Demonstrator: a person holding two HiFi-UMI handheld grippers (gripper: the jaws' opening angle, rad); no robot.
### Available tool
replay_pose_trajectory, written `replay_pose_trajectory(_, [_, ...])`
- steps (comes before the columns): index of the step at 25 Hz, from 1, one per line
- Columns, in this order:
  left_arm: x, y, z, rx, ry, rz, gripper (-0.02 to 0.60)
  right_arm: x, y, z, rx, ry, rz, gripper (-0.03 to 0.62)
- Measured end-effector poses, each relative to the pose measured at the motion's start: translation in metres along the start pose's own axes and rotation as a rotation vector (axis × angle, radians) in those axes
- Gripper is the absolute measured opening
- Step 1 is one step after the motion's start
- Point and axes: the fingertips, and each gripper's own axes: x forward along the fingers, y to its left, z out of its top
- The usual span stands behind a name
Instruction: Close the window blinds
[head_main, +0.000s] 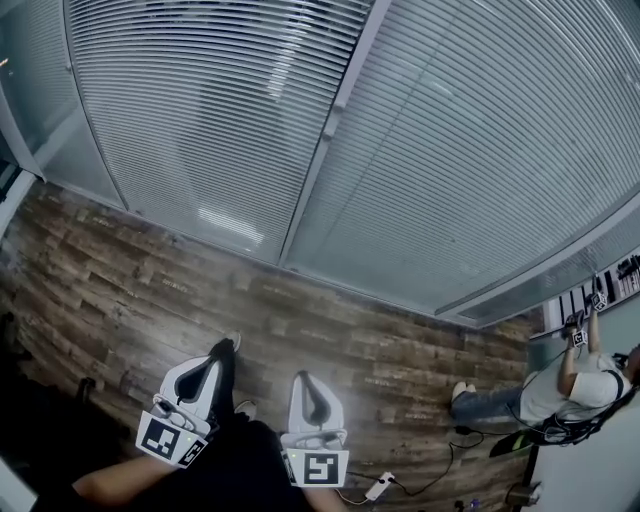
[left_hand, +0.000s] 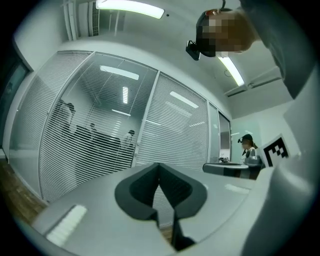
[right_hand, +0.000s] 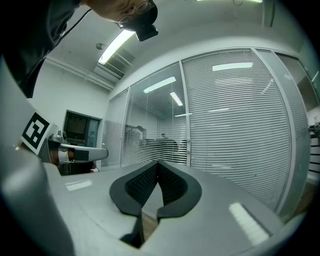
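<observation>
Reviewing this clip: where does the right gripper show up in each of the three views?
Head view: the right gripper is at bottom centre, pointing toward the blinds.
Left gripper view: the right gripper is at middle right, seen side-on.
Right gripper view: the right gripper is at bottom centre, its jaws together with nothing between them.
Shared landmark: the window blinds, ahead in all three.
</observation>
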Motion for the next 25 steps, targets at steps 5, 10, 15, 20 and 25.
replay_pose_trajectory(5, [0.015, -0.007, -0.003, 0.002, 0.009, -0.044, -0.002, 0.003, -0.008, -0.005, 0.004, 0.02, -0.02, 0.002])
replay_pose_trajectory(10, [0.034, 0.0, -0.008, 0.002, 0.002, -0.07, -0.002, 0.016, -0.02, -0.01, -0.001, 0.031, -0.049, 0.002])
replay_pose_trajectory(15, [0.068, 0.017, -0.006, -0.015, 0.017, -0.069, -0.002, 0.046, -0.027, -0.007, 0.007, 0.033, -0.047, 0.002])
replay_pose_trajectory(20, [0.108, 0.039, 0.002, -0.001, 0.016, -0.098, -0.002, 0.092, -0.039, -0.004, 0.009, 0.048, -0.061, 0.002])
replay_pose_trajectory(25, [0.147, 0.078, 0.012, -0.063, 0.018, -0.069, -0.002, 0.145, -0.062, 0.013, -0.017, 0.029, -0.088, 0.002])
